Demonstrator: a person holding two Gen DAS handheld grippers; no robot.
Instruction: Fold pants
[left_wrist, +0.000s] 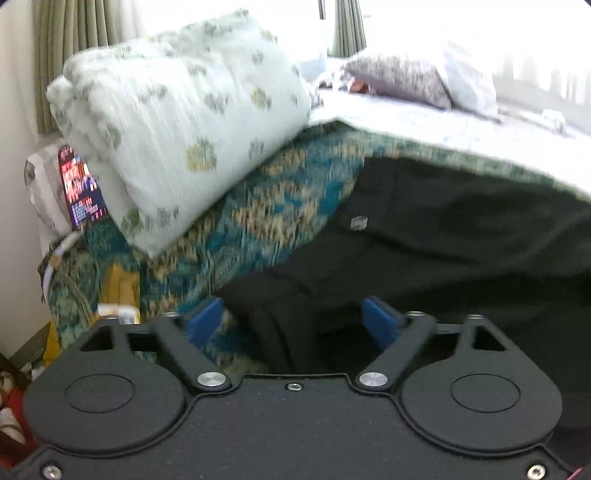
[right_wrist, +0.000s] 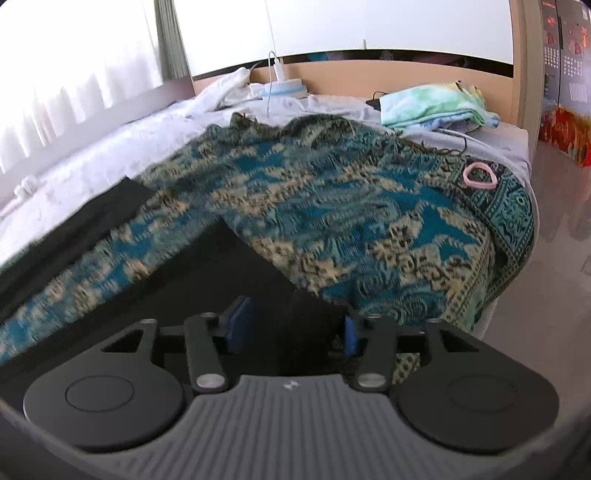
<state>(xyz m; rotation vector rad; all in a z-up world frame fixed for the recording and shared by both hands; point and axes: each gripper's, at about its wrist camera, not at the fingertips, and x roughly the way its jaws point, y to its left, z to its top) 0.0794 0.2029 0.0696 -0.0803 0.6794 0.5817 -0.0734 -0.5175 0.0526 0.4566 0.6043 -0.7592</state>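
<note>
Black pants (left_wrist: 461, 236) lie spread on a teal and gold patterned blanket (left_wrist: 280, 199) on a bed. In the left wrist view my left gripper (left_wrist: 293, 317) has its blue pads wide apart, with the near corner of the pants lying between them. In the right wrist view the pants (right_wrist: 207, 273) run from the left edge toward my right gripper (right_wrist: 291, 326), whose blue pads stand apart around a bunched fold of the black cloth. A second strip of the pants (right_wrist: 85, 218) lies further left.
A folded white floral quilt (left_wrist: 177, 110) sits at the blanket's far left. Pillows (left_wrist: 406, 74) lie by the window. A pink ring (right_wrist: 479, 176) rests on the blanket (right_wrist: 351, 206), folded clothes (right_wrist: 432, 105) near the headboard. The bed edge and floor (right_wrist: 554, 258) are to the right.
</note>
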